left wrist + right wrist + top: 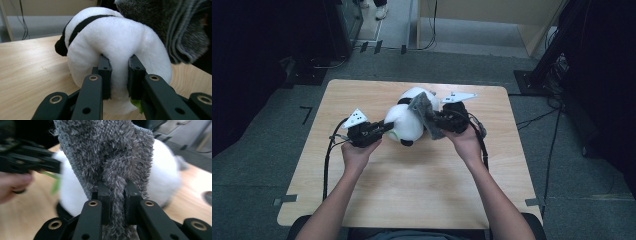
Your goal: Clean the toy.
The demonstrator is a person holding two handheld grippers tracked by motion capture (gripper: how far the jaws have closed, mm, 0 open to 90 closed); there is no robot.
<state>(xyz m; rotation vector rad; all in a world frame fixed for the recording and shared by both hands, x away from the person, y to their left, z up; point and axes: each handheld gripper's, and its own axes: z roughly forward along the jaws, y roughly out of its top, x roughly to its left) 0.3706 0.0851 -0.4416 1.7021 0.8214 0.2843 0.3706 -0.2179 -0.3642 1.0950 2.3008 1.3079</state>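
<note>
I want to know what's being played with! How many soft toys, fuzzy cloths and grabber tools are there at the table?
Soft toys: 1, the white and black plush panda, pinched by the left gripper.
Fuzzy cloths: 1, the grey fuzzy cloth, pinched by the right gripper.
Grabber tools: 2, left and right.
Total: 4 things.

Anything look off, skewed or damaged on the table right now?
Nothing damaged or spilled. The white plush panda toy is pinched by the left tongs, and the fuzzy grey knitted sock hangs bunched in the right tongs, draped against the panda rather than around it.
</note>
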